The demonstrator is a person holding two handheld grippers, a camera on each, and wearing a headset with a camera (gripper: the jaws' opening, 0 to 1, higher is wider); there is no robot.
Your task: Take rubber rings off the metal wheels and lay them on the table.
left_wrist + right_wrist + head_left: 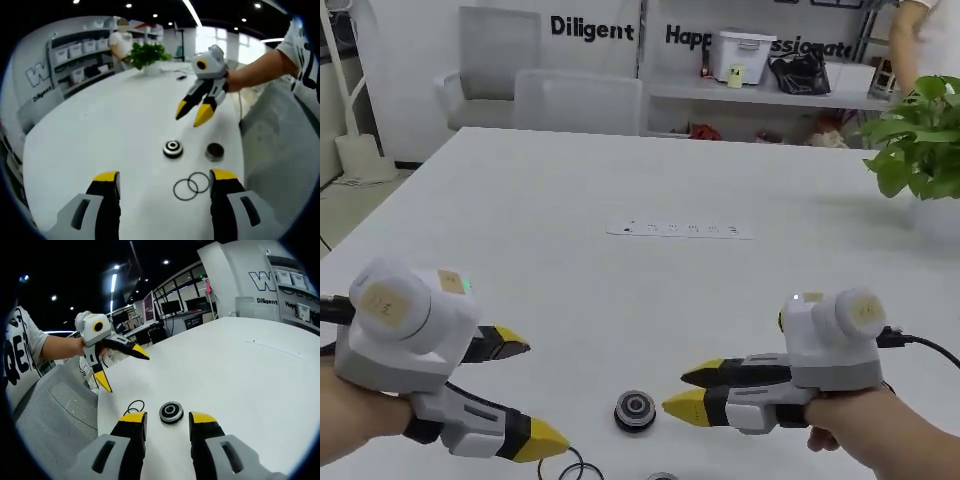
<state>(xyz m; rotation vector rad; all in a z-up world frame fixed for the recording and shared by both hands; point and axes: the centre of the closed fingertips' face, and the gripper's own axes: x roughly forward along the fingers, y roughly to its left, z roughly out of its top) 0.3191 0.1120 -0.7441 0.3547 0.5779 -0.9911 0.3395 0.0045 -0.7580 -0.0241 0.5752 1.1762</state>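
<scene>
Metal wheel (635, 410) sits on the white table (620, 180), seemingly with its rubber ring on. Right gripper (688, 388) hovers just beside the wheel, jaws apart and empty. Left gripper (530, 390) waits on the wheel's other side, jaws wide apart. A one-sided pinch could skid the unheld wheel away. Left gripper view adds a second wheel (215, 151) and two loose rings (192, 185) near the first wheel.
</scene>
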